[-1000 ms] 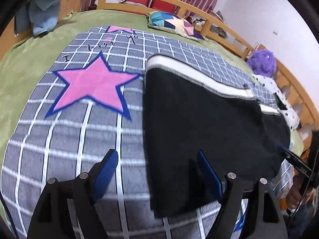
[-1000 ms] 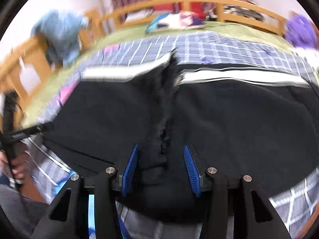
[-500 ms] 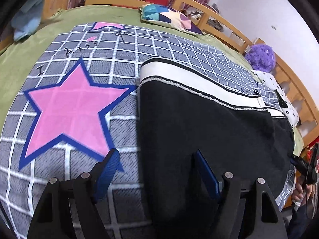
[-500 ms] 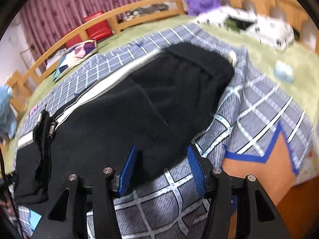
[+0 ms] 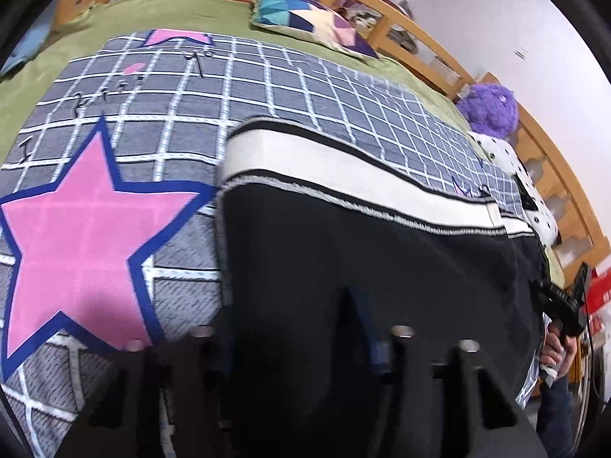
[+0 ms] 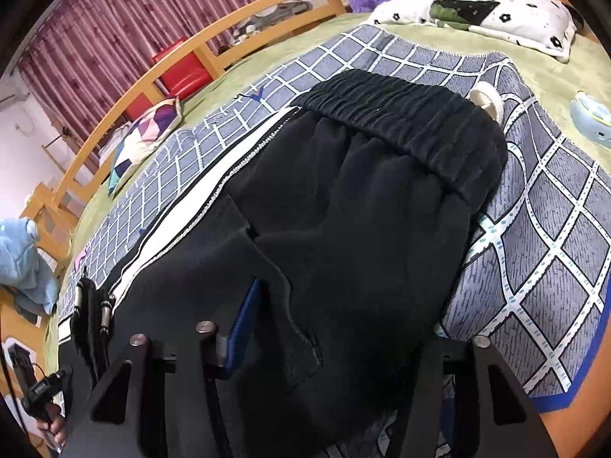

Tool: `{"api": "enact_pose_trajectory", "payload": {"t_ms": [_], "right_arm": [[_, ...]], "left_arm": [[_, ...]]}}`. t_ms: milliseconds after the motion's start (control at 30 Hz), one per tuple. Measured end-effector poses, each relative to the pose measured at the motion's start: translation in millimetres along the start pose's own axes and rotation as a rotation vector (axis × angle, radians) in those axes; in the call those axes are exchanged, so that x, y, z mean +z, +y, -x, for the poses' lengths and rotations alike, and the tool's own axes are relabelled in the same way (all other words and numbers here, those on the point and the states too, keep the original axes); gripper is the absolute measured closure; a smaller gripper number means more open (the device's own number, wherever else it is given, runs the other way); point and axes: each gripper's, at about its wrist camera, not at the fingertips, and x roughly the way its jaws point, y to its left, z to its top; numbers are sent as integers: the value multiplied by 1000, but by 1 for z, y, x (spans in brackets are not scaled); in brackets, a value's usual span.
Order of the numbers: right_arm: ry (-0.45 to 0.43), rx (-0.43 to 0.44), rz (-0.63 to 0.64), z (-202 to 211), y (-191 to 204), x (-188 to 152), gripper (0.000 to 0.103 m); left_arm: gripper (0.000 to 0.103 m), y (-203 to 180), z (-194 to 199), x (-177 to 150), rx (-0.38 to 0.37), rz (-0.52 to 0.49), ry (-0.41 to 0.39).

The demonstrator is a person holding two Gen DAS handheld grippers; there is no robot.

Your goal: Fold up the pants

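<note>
Black pants [image 5: 382, 259] with a white side stripe [image 5: 324, 168] lie flat along the near edge of the grey checked blanket [image 5: 305, 87]. In the right wrist view their elastic waistband [image 6: 412, 122] lies at the far end. My left gripper [image 5: 290, 336] is low over the hem end, jaws apart, with the black cloth's near edge between the fingers. My right gripper [image 6: 336, 324] is low over the seat of the pants [image 6: 362, 229], jaws apart, with cloth bunched between the fingers; its right finger is hidden behind cloth.
A pink star [image 5: 80, 236] is printed on the blanket left of the pants. A patterned cushion [image 5: 309, 19], a purple plush [image 5: 488, 107] and a dotted pillow [image 6: 477, 15] lie on the green bed. A wooden rail [image 6: 152, 76] runs behind. A small blue item [image 6: 592, 118] lies at right.
Both grippers have dropped lower and moved onto the pants. The right gripper swung from the legs to the waistband end. Cloth now lies between both pairs of fingers.
</note>
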Motion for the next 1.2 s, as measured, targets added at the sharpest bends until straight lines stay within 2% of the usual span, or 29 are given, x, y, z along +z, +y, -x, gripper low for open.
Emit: {"api": "enact_pose_trajectory", "payload": {"t_ms": [33, 67, 200, 333, 367, 467, 567, 633, 700, 733, 767, 800, 833, 867, 900, 933, 967, 1000, 1067, 1133, 1200], "right_arm": [[-11, -26, 13, 4, 4, 2, 85], [-21, -43, 34, 11, 12, 4, 88], [-136, -80, 136, 58, 64, 12, 90], [-209, -14, 174, 104, 114, 31, 90], [-225, 12, 174, 114, 124, 34, 90], [-249, 120, 189, 134, 152, 30, 90], [-201, 189, 221, 120, 167, 8, 89], [-89, 204, 231, 86, 168, -15, 88], [52, 176, 204, 45, 159, -43, 86], [82, 142, 202, 36, 153, -55, 84], [111, 114, 204, 28, 145, -67, 80], [138, 124, 197, 25, 131, -79, 80], [158, 145, 185, 27, 121, -86, 74], [175, 151, 171, 30, 112, -91, 60], [177, 146, 158, 37, 102, -94, 55], [162, 143, 143, 47, 93, -96, 51], [144, 148, 127, 55, 86, -95, 51], [128, 153, 110, 61, 81, -94, 50], [113, 196, 40, 62, 72, -86, 41], [110, 229, -53, 47, 67, -75, 39], [123, 280, -143, 27, 61, -64, 27]], "left_arm": [[88, 1, 7, 2, -20, 26, -14], [92, 0, 14, 5, -56, 44, -29], [93, -18, 43, 20, -60, 14, -62], [93, -15, 93, 43, -133, 17, -117], [93, -9, 108, 47, -127, 17, -136], [93, 16, 144, 49, -28, -11, -185], [93, 62, 157, 39, 59, 40, -171], [92, 88, 146, 26, 107, 53, -122], [87, 112, 121, 7, 163, 71, -32], [76, 119, 112, -1, 224, 70, -13], [69, 122, 107, -6, 273, 66, -6], [69, 123, 104, -11, 318, 59, 0], [67, 123, 104, -14, 354, 49, 4], [60, 120, 108, -13, 355, 41, -6], [55, 116, 114, -14, 351, 31, -34], [44, 112, 122, -15, 347, 25, -66], [36, 110, 131, -18, 338, 17, -96], [34, 106, 137, -17, 326, 10, -124], [34, 98, 144, -14, 288, 15, -164], [34, 87, 146, -12, 220, 26, -187], [34, 75, 143, -11, 184, 18, -194]]}}
